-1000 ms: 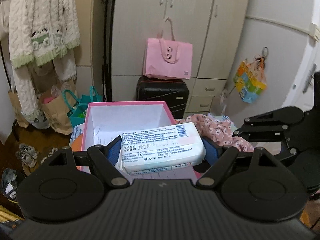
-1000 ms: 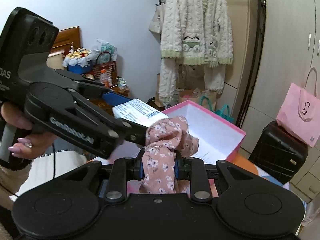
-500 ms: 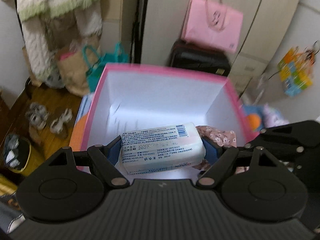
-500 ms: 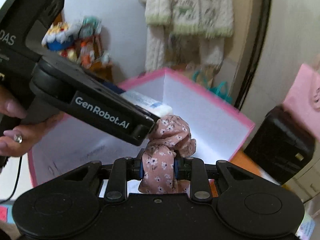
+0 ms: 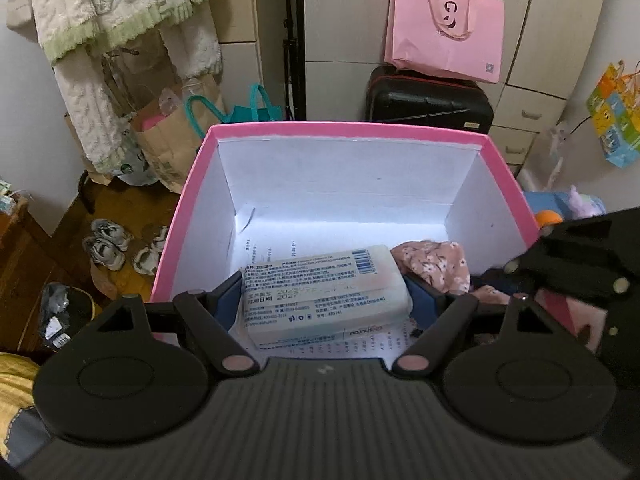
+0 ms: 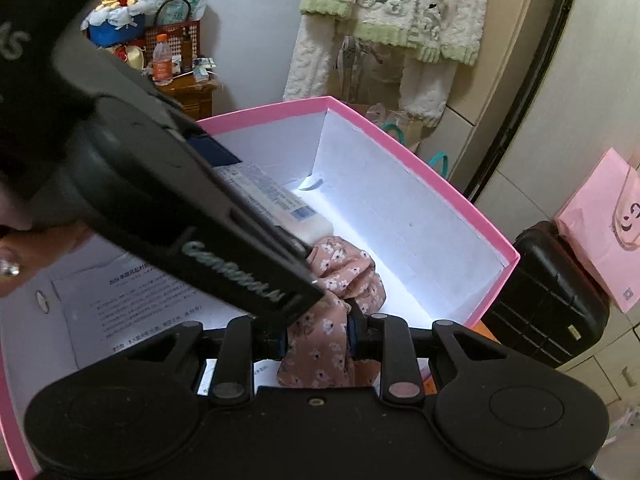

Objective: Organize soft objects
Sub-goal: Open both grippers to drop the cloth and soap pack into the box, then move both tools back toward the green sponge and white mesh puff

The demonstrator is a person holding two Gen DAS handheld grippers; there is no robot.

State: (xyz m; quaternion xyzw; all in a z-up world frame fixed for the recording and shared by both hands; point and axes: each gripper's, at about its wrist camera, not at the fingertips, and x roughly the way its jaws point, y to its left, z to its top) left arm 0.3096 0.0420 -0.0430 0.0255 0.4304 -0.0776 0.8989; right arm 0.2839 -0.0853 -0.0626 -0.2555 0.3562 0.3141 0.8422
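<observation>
Box: 1, pink box (image 5: 188, 196), white inside, open top; both grippers reach down into it.
Pack: 1, white pack (image 5: 324, 296) w/ printed label, clamped lengthwise betw. blue pads of L gripper (image 5: 326, 298); sits low in box, near its floor. Jaws have just been opening a little, pack still betw. them, pads still on its ends.
Scrunchie: 1, pink floral scrunchie (image 6: 332, 304), pinched in R gripper (image 6: 316, 340), jaws almost shut on it. Jaws just eased a bit, cloth still gripped. Inside box, just right of pack, touching or nearly.
Paper: 1 printed sheet (image 6: 132, 304) flat on box floor, under both items.
Grippers: 2; L body crosses R view, close over scrunchie.
Edges: far wall and R wall of box well apart from pack; L wall near L finger.
Room: far half of box floor bare; near half taken by pack, scrunchie, grippers.
Outside: 1 black suitcase (image 5: 428, 96), 1 pink bag (image 5: 444, 32) on it, behind box.
</observation>
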